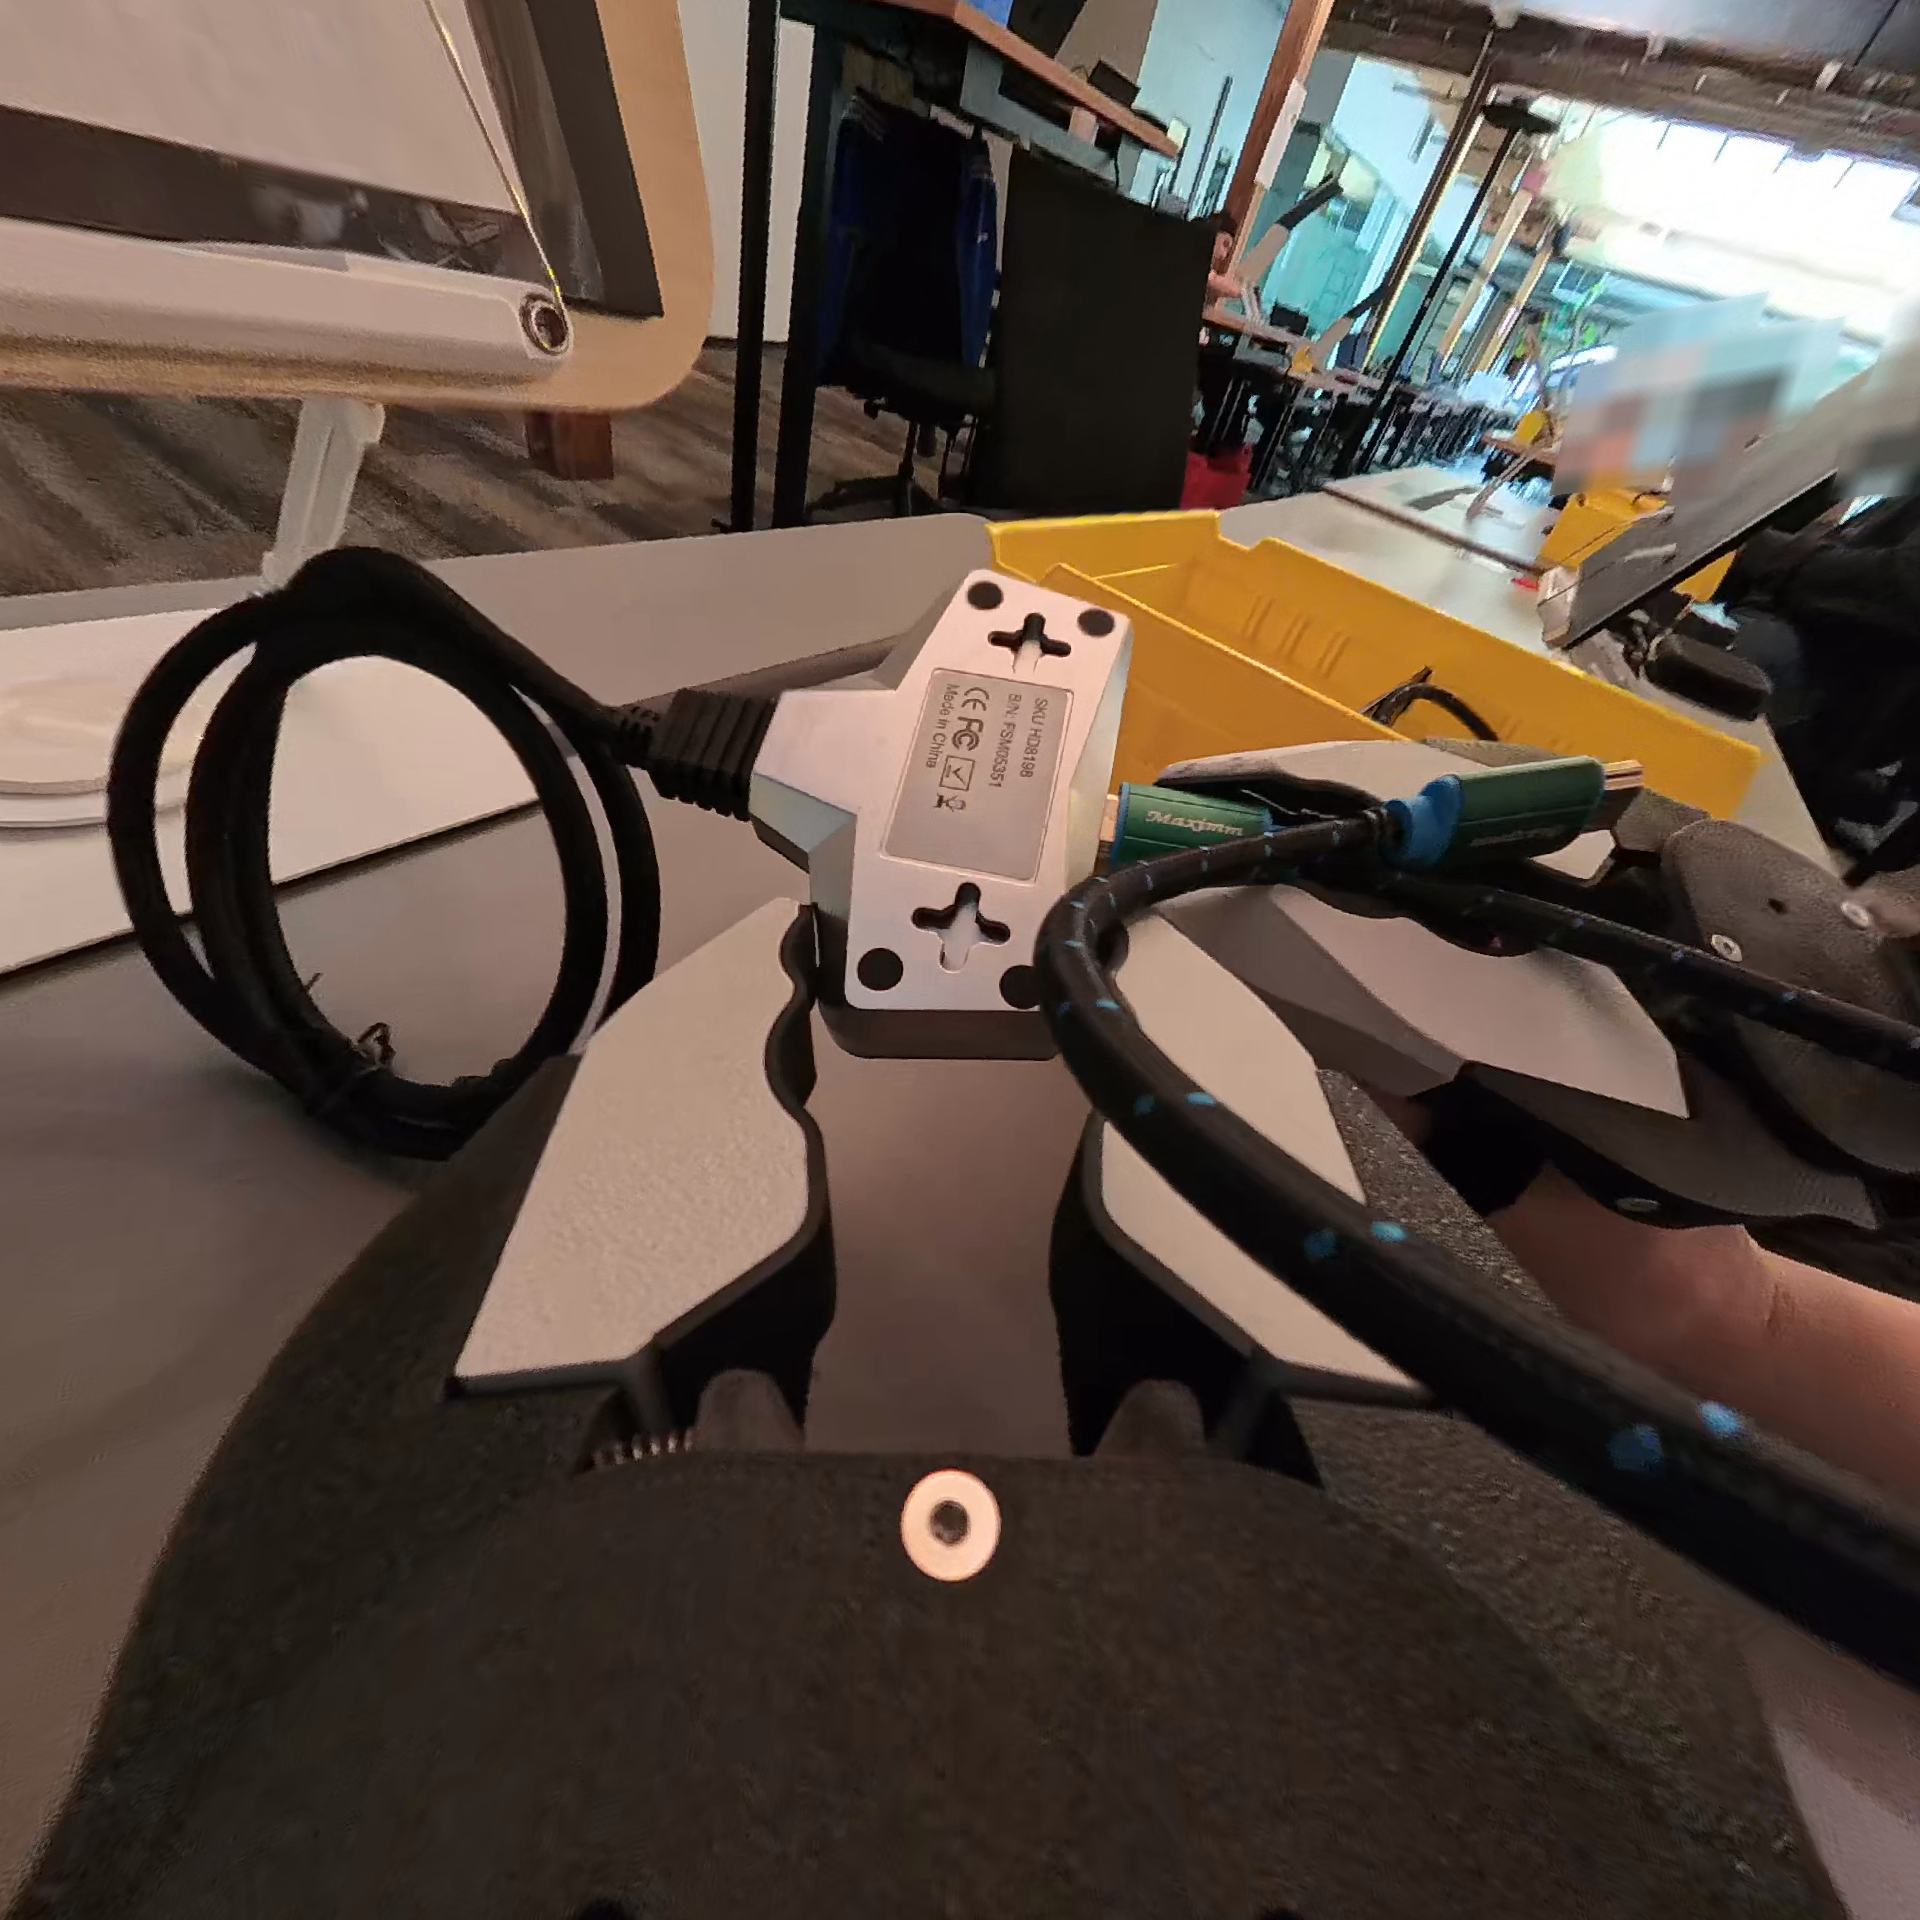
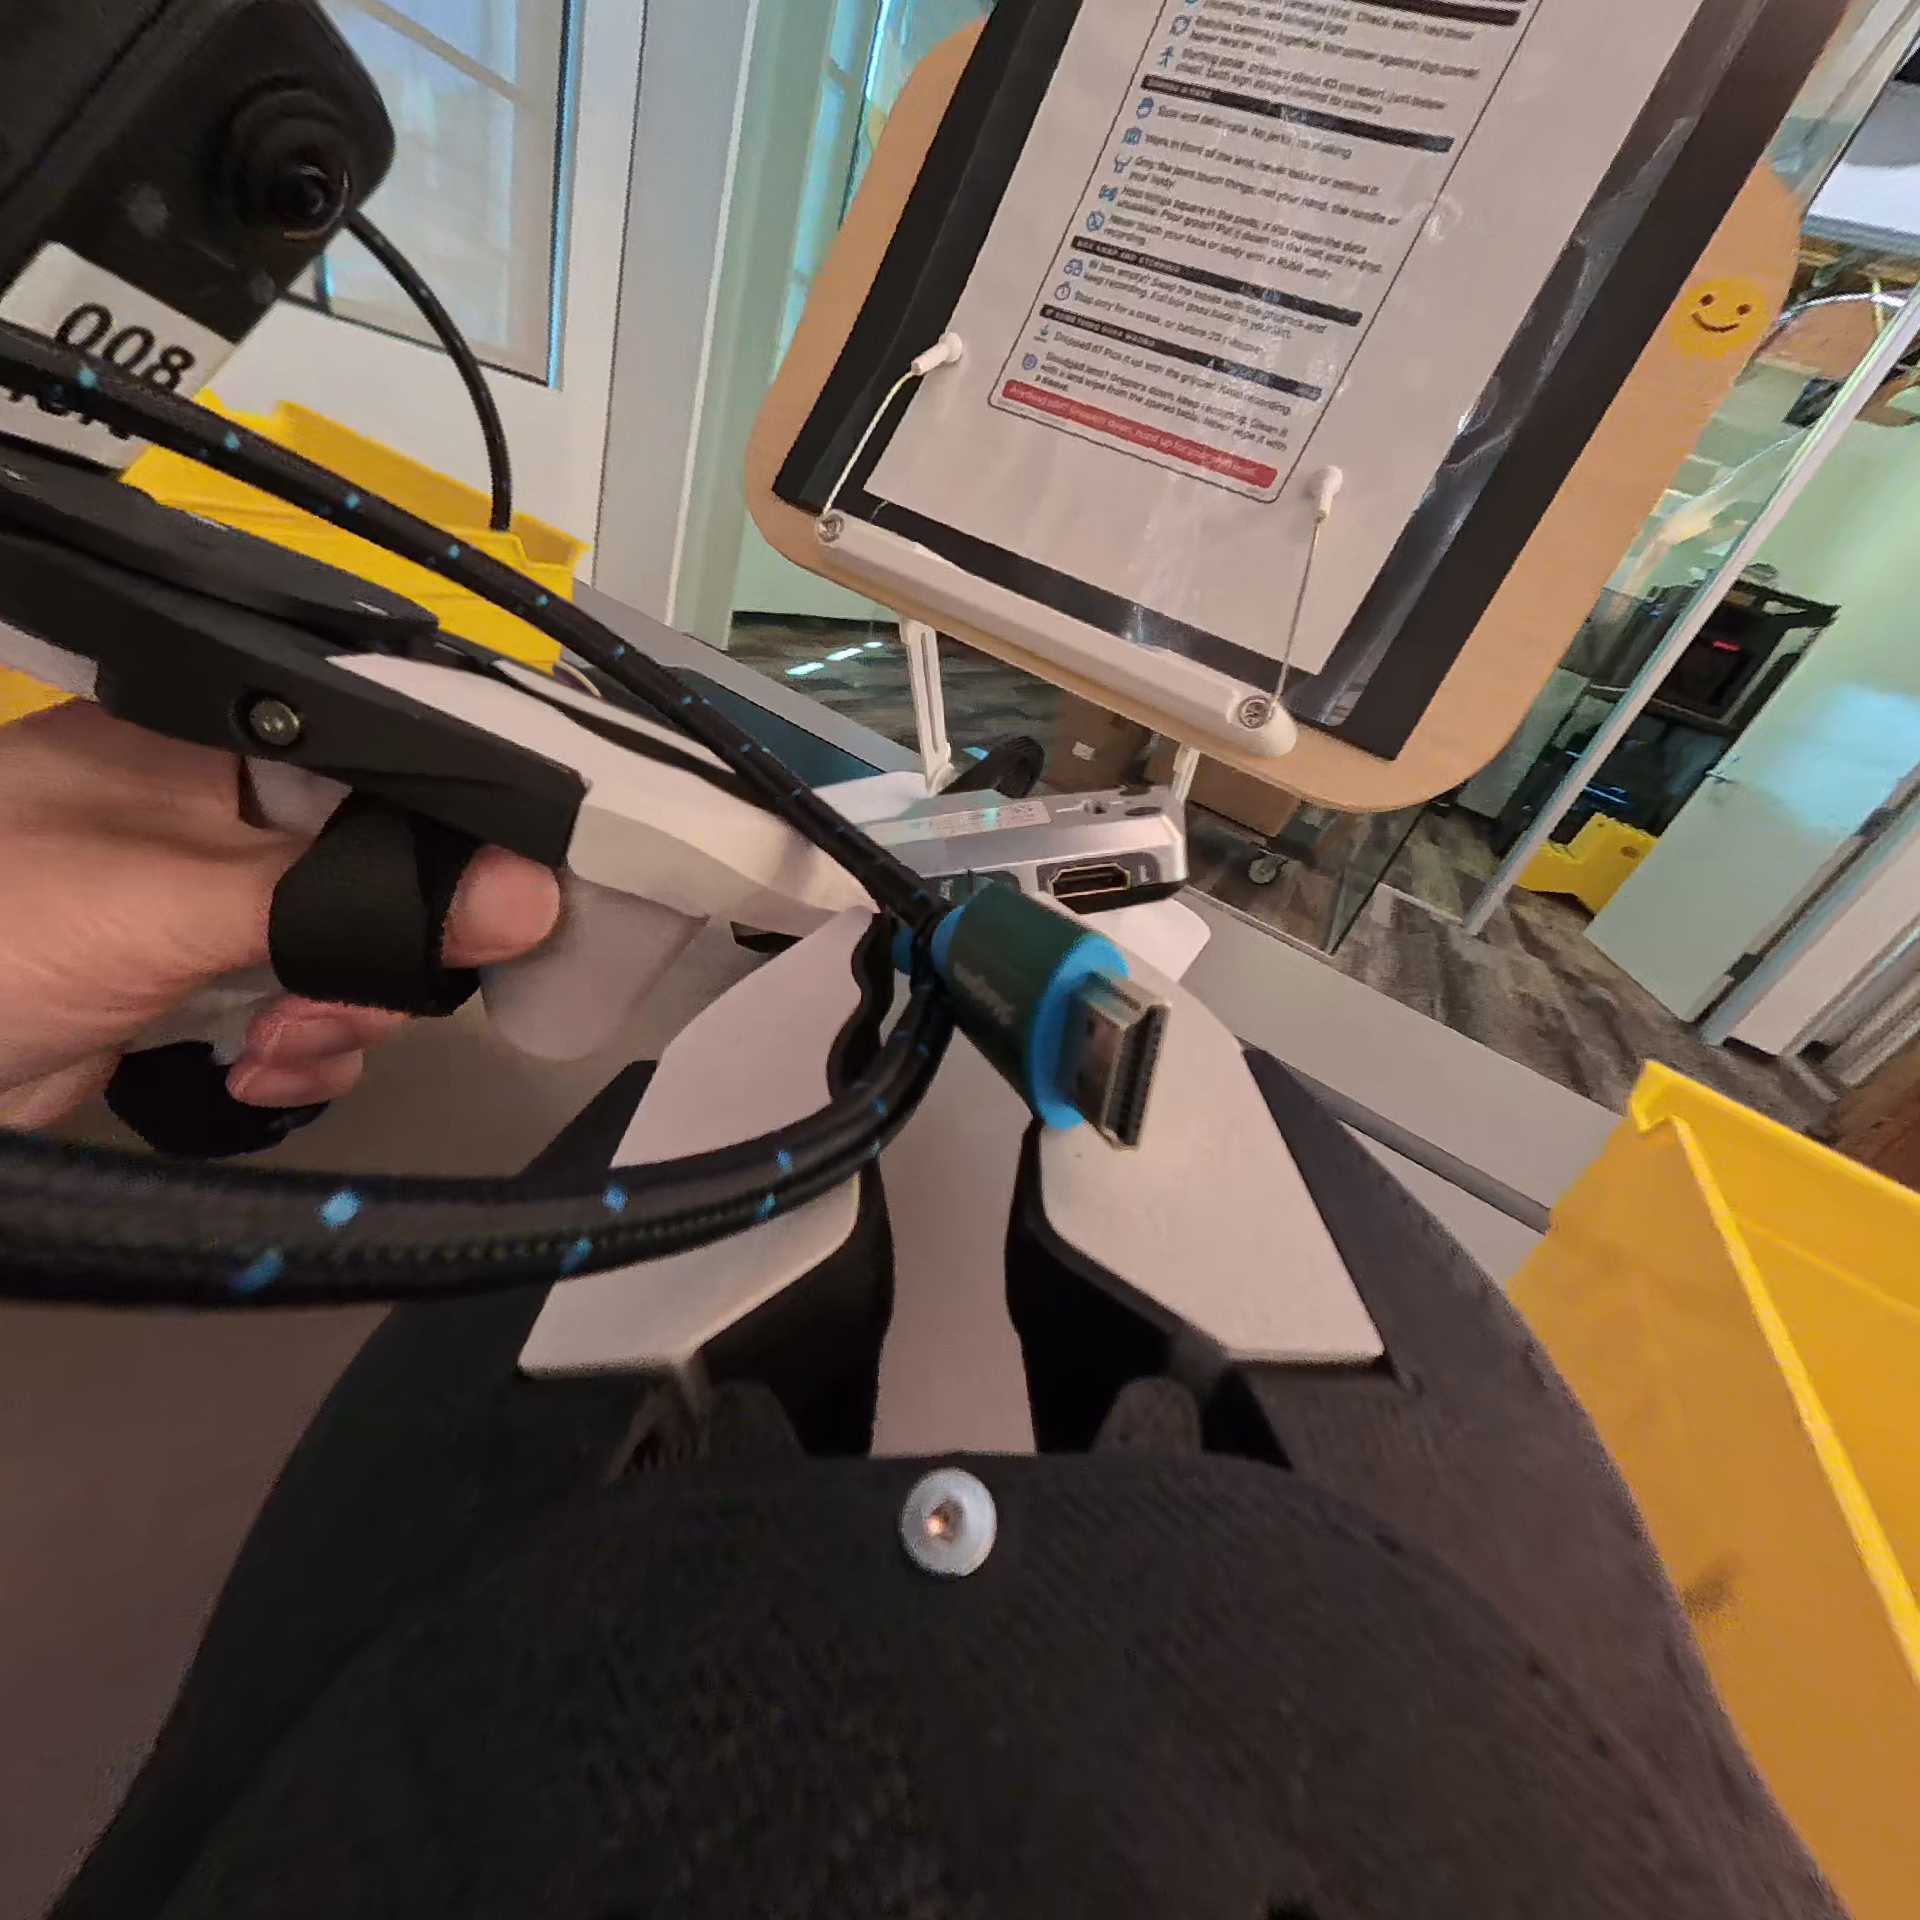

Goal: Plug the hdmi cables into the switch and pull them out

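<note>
Off to the left of the left gripper (image 1: 914,997) sits a coiled black cable (image 1: 364,852), the switch's own lead, running into a ribbed strain relief on the left end of the silver switch (image 1: 966,800). That switch is pinched by its lower edge between the left gripper's fingertips, raised off the dark table (image 1: 416,935) with its labelled underside facing the camera and its long axis running roughly up and away from the jaws. It looks like a small metal box: rigid, light, smooth enough to slip, so the flat faces are the place to clamp it, clear of the ports. Just right of it a green-shelled plug (image 1: 1184,823) meets its right edge; whether it is fully seated I cannot tell. Further right, the right gripper (image 2: 940,997) is closed on the braided black-and-blue cable just behind the second HDMI plug (image 2: 1049,1013), whose metal tip points right and slightly down, across the jaws rather than along them, and away from the open port (image 2: 1086,881) that lies just ahead. The braided cable is springy and stiff in its bend, likely to twist the plug; the hard plug shell would give better control than the cord. A yellow bin (image 2: 1766,1403) stands at the far right.
</note>
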Action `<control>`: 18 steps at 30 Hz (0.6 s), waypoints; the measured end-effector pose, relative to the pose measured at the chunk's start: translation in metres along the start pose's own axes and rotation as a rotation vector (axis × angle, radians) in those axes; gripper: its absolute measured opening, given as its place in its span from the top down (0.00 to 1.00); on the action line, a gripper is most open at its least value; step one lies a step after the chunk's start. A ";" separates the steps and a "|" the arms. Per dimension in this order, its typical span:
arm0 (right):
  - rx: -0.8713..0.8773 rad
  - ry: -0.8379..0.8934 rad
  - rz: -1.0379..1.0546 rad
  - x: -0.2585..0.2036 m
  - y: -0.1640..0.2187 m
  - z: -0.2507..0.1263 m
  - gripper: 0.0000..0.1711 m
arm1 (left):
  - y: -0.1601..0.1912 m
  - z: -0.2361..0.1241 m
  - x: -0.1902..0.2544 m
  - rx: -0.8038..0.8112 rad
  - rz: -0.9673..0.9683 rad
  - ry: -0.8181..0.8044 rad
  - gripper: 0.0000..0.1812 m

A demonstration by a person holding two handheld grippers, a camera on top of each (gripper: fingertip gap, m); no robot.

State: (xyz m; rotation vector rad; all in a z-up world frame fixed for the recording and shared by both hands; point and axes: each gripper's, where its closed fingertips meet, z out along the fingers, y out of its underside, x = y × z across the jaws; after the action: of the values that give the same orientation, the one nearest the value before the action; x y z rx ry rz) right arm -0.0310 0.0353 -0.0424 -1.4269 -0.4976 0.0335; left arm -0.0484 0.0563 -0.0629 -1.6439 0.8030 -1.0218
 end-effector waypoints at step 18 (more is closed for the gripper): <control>-0.068 0.124 -0.062 0.002 0.004 -0.002 0.87 | 0.001 0.006 0.000 0.022 -0.027 0.086 0.73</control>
State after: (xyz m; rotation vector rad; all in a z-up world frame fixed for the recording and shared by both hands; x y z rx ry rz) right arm -0.0271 0.0346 -0.0455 -1.4689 -0.4440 -0.1214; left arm -0.0431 0.0584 -0.0649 -1.6044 0.8256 -1.1232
